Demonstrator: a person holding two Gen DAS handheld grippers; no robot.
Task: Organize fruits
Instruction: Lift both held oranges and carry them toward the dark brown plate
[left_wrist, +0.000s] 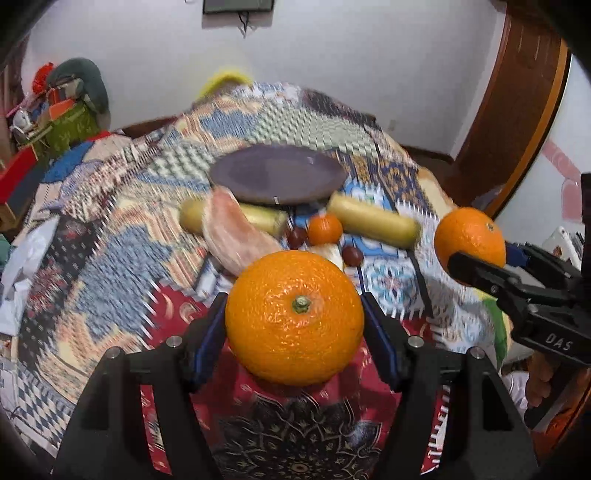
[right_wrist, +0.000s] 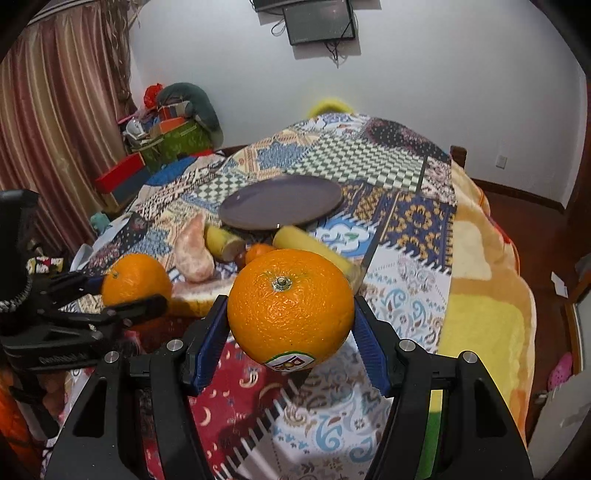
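— Two round orange oranges were clenched, one per gripper: left gripper; right gripper; both above the quilt's near edge.

— Carrying step, then; next needed lowering onto the round purple plate.

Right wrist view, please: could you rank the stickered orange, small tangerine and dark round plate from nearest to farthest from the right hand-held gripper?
1. Stickered orange, between its fingers.
2. Small tangerine, just beyond.
3. Dark round plate, farthest back.
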